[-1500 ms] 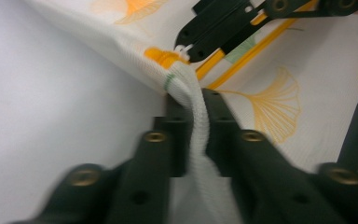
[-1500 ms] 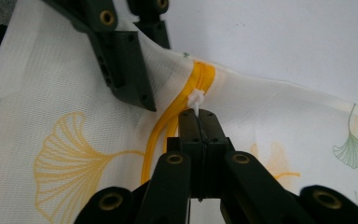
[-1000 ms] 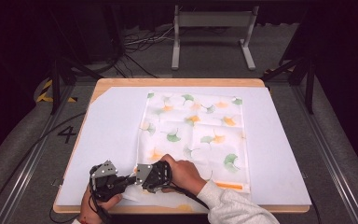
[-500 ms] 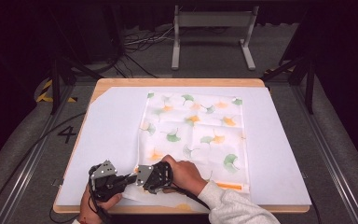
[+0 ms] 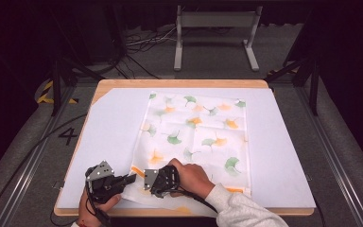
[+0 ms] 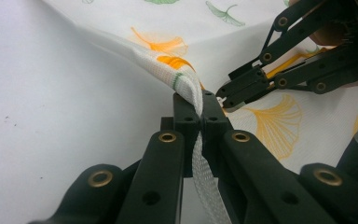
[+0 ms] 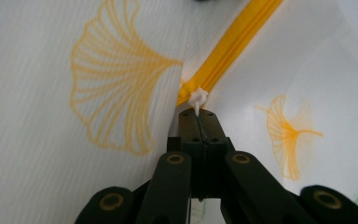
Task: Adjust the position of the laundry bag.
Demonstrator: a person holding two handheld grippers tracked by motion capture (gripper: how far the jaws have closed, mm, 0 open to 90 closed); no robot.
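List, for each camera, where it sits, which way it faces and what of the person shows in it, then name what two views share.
High view: above the person's side of the table, facing forward and down; both hands and a sleeve show.
Left gripper view: rides the left tool, looking along its jaws shut on the cloth's folded edge; the right tool shows beyond.
Right gripper view: rides the right tool, looking along shut jaws pinching the zipper pull.
Shared: all show the ginkgo-print cloth.

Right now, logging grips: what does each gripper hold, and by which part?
Left gripper: mesh bag, by its bunched near corner. Right gripper: the white zipper pull.
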